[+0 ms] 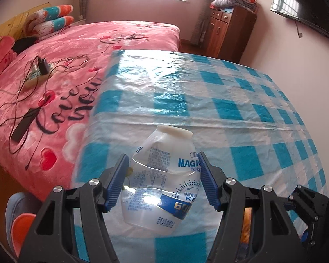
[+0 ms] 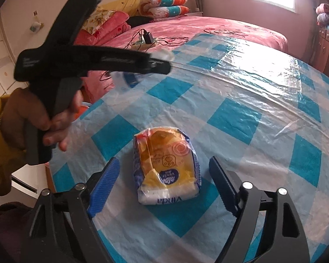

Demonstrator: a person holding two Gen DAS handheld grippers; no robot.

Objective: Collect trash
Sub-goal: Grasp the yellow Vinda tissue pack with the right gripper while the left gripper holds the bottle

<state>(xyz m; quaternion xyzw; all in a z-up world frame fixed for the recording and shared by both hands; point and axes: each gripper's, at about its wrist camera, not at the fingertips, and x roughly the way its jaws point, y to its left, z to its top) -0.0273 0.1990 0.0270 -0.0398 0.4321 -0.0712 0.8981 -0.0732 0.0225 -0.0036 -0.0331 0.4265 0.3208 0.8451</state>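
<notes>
The left gripper (image 1: 164,175) angled downward, pinched a crumpled clear bottle (image 1: 162,175) (white-capped) above the checked table (image 1: 241,109); the right gripper (image 2: 162,184), spread, straddled a yellow tissue pack (image 2: 166,166) lying there.

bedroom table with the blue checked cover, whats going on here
A person is clearing trash with a handheld gripper in each hand. The left gripper is clamped on a crumpled plastic bottle, carried above the table. The right gripper has its jaws open either side of a yellow tissue pack lying on the table, not yet gripping it.
</notes>
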